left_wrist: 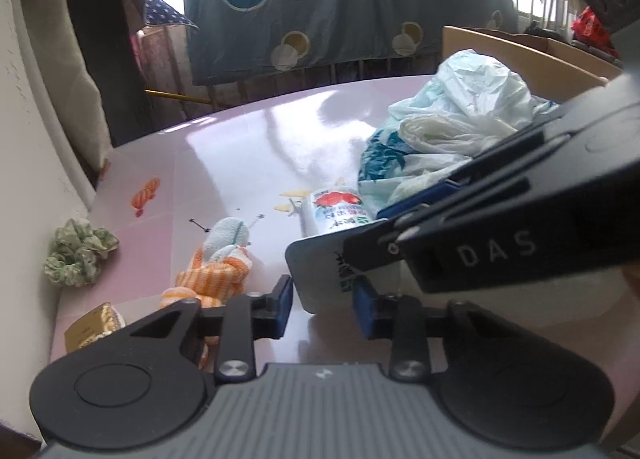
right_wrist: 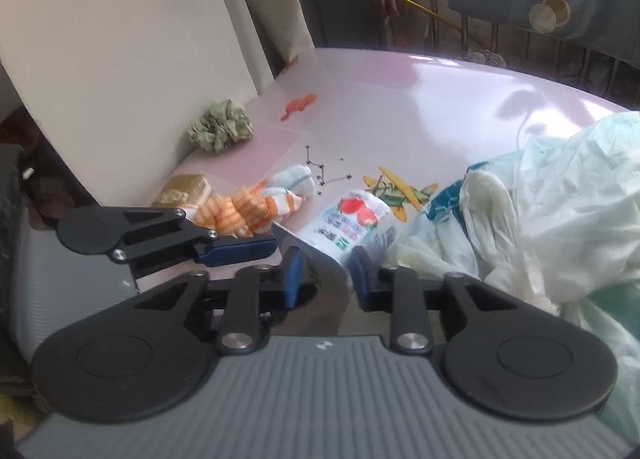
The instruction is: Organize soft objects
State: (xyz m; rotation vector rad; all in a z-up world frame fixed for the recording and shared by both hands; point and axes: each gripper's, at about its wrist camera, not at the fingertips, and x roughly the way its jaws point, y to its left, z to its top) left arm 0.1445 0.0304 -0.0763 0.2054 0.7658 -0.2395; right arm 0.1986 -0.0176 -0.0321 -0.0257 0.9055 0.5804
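Left wrist view: the left gripper point(left_wrist: 323, 305) stands partly open, its blue pads flanking the near edge of a white pouch point(left_wrist: 334, 235) at twelve o'clock; contact cannot be told. Right wrist view: the right gripper point(right_wrist: 325, 279), narrowly open, brackets the same pouch point(right_wrist: 348, 227), which lies on the pink table point(right_wrist: 420, 107) toward twelve o'clock.
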